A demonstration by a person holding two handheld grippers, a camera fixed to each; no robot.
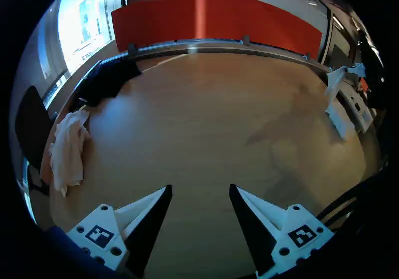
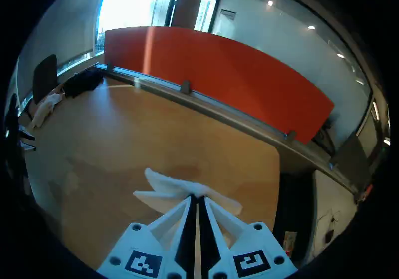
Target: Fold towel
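- Towel (image 2: pixel 167 184), white and crumpled, is caught between the two fingers of the right gripper (image 2: pixel 198 198); its folds spread out on both sides of the fingertips.
- Right gripper is clenched on the cloth, with just a thin slit between the fingers.
- In the right gripper view the towel is over the wooden desk (image 2: pixel 124 129), near the desk's right edge and toward its near side. I cannot tell if the cloth touches the wood or hangs above it.
- Left gripper (image 1: pixel 199 189) is released: its fingers stand wide apart with nothing between them, over the bare middle of the desk near the front edge.
- Red partition (image 1: pixel 214 20) runs along the far edge of the desk.
- Black cloth (image 1: pixel 107 79) lies at the far left corner of the desk.
- Cream cloth bundle (image 1: pixel 67 147) lies crumpled on the left edge, nearer than the black cloth and apart from it.
- Black chair (image 1: pixel 32 129) stands just outside the left edge, beside the cream bundle.
- White cloth piece (image 1: pixel 333 82) rises at the right edge of the desk in the left gripper view; it is too small to tell more.
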